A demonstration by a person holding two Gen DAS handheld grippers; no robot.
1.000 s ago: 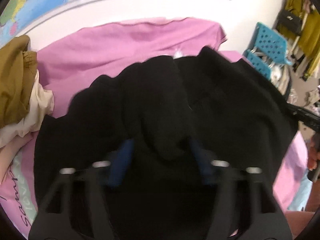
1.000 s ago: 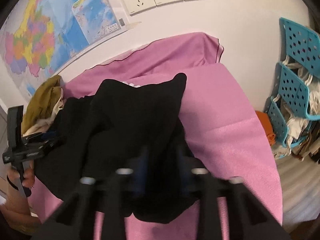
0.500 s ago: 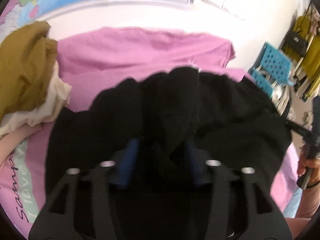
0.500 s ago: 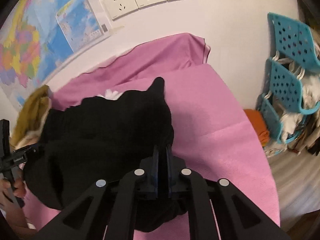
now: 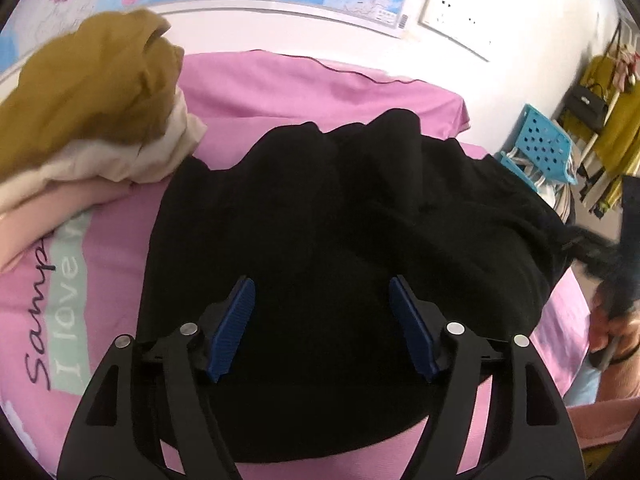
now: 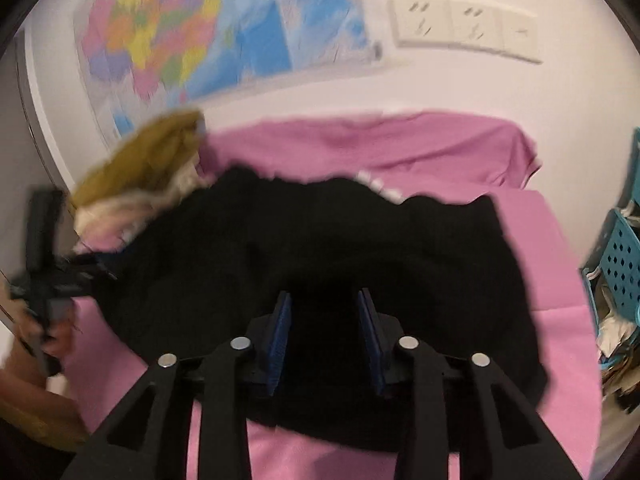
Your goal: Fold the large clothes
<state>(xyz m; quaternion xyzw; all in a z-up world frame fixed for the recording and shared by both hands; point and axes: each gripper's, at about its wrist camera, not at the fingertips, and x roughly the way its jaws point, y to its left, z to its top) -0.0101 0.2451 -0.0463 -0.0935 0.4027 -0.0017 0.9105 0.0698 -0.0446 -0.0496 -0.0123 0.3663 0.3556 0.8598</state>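
A large black garment [image 5: 340, 200] lies bunched on the pink bed sheet [image 5: 280, 80]. My left gripper [image 5: 320, 284] hovers over its near part. Its jaws are opening wide, and the blue pads [image 5: 236, 316] touch no cloth. In the right wrist view the same black garment [image 6: 320, 240] spreads across the pink sheet [image 6: 540, 240]. My right gripper [image 6: 324, 294] is above its near edge with jaws opening. Black cloth shows in the gap below, but the pads [image 6: 280, 332] do not press it. Each view catches the other gripper, blurred, at its edge.
A pile with a mustard garment [image 5: 92, 80] on a cream one [image 5: 132, 156] sits at the bed's far left, also seen as the mustard pile [image 6: 148, 160]. Blue plastic crates [image 5: 540, 148] [image 6: 624, 256] stand right of the bed. A wall with a map and sockets is behind.
The left jaws have spread and let go of the black fold they held. The right jaws, shut on the cloth before, have parted. Both views swung left and the garment has settled lower.
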